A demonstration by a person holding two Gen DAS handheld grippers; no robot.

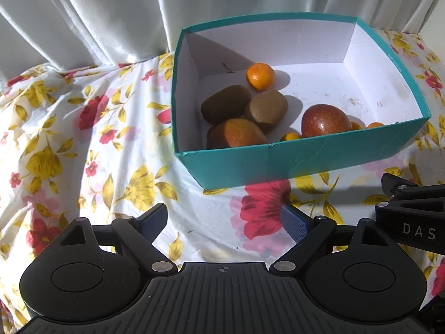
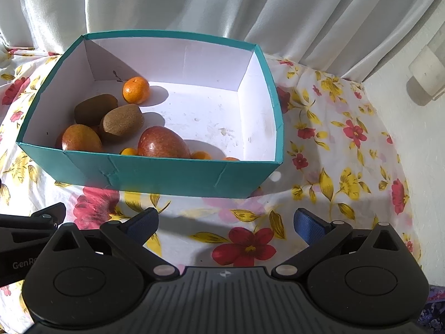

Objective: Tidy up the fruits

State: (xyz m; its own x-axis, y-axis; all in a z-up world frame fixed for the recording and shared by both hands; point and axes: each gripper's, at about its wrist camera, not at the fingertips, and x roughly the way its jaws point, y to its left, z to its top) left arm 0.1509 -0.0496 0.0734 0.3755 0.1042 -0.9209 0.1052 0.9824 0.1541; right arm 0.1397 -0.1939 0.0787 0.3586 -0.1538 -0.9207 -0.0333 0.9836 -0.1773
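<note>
A teal box (image 1: 278, 164) with a white inside stands on the floral cloth; it also shows in the right wrist view (image 2: 167, 175). Inside lie two brown kiwis (image 1: 225, 103) (image 2: 122, 122), a red-brown fruit (image 1: 325, 121) (image 2: 162, 142), another reddish fruit (image 1: 236, 133) (image 2: 80, 139), a mandarin (image 1: 260, 76) (image 2: 136, 89) and small orange pieces partly hidden behind the near wall. My left gripper (image 1: 225, 220) is open and empty, in front of the box. My right gripper (image 2: 226, 222) is open and empty, also in front of the box.
A floral cloth (image 1: 97, 139) (image 2: 347, 153) covers the surface. White curtains (image 1: 111, 14) (image 2: 222, 0) hang behind the box. A white wall with a fitting (image 2: 425, 80) is at the right. The other gripper shows at the frame edges (image 1: 411, 220) (image 2: 27, 228).
</note>
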